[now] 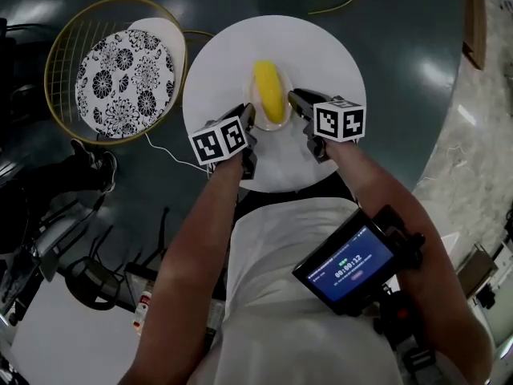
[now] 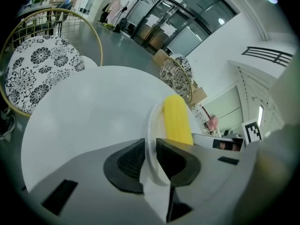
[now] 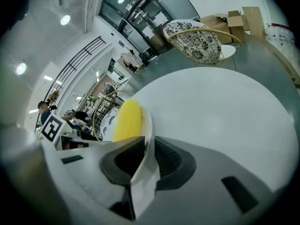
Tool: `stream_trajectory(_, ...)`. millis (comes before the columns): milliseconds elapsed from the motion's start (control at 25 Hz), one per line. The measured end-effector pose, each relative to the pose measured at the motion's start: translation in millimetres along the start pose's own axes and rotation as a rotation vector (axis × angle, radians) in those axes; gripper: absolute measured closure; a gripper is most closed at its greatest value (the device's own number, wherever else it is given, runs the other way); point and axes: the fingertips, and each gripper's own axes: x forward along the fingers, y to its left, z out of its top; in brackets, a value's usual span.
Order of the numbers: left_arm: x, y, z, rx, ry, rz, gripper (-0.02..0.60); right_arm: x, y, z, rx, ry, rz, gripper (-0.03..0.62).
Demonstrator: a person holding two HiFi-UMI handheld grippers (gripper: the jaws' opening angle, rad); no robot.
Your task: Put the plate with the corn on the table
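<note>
My left claw [image 1: 248,122] and right claw [image 1: 300,103] each clamp opposite rims of the plate [image 1: 272,125]. The corn [image 1: 270,91] lies lengthwise between them, with the table [image 1: 329,54] right beneath.

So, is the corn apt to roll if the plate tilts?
Probably: the corn is rounded and loose on the shallow plate. The plate looks rigid, but left tongs and right tongs pinch only its rim; it may slip.

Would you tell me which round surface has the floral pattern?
The black-and-white cushion, left of the table; the table is plain white.
</note>
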Motion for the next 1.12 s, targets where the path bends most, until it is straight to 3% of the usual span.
stream_trajectory(360,-11,14,5,-0.013,-0.090,0.062,0.505,-6,-4,5,0.017,-0.053,-0.011,0.548)
stream_trajectory(680,-35,15,-1,-0.022,-0.182,0.091,0.509,-36,-13,-4,0.009,-0.051,-0.073,0.549)
stream_trajectory(760,-42,16,-3,-0.021,-0.205,0.096,0.539,-44,-12,-6,0.020,-0.039,-0.063,0.549)
stream_trajectory(880,-60,-1,-19,-0.038,-0.258,0.091,0.575,-73,-8,-12,0.001,-0.034,-0.030,0.549)
stream_trajectory(1120,-86,-27,-57,-0.040,-0.297,0.073,0.575,-99,-1,-25,-0.027,-0.040,0.017,0.551)
